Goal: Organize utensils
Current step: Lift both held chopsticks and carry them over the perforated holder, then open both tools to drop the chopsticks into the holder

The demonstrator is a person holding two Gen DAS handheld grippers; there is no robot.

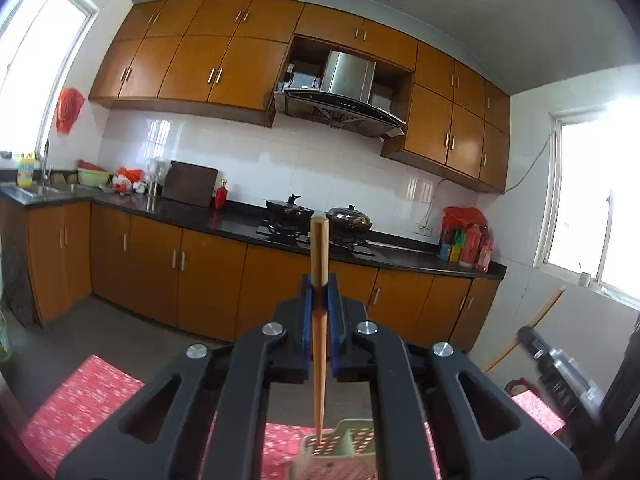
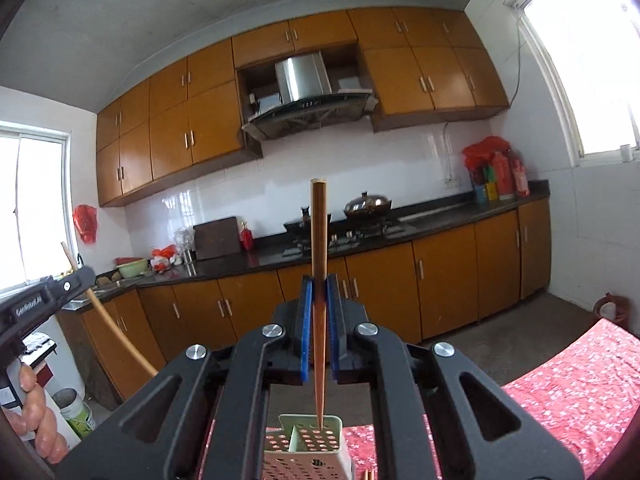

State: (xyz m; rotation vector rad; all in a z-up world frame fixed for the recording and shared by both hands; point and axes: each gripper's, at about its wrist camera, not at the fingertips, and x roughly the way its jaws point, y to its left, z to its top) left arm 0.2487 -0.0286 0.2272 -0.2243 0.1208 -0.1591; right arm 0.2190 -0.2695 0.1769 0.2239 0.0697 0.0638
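We see only the top of the green holder in the left wrist view; the frame's bottom edge and the gripper arms cut off the rest. In the right wrist view the pale holder is likewise cropped below. The hand at the left edge shows just its fingers. Labels on the bottles are too small to read.

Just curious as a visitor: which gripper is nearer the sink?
Left, probably. The left gripper sits between the right gripper and the sink, which lies beyond it; each grips a chopstick.
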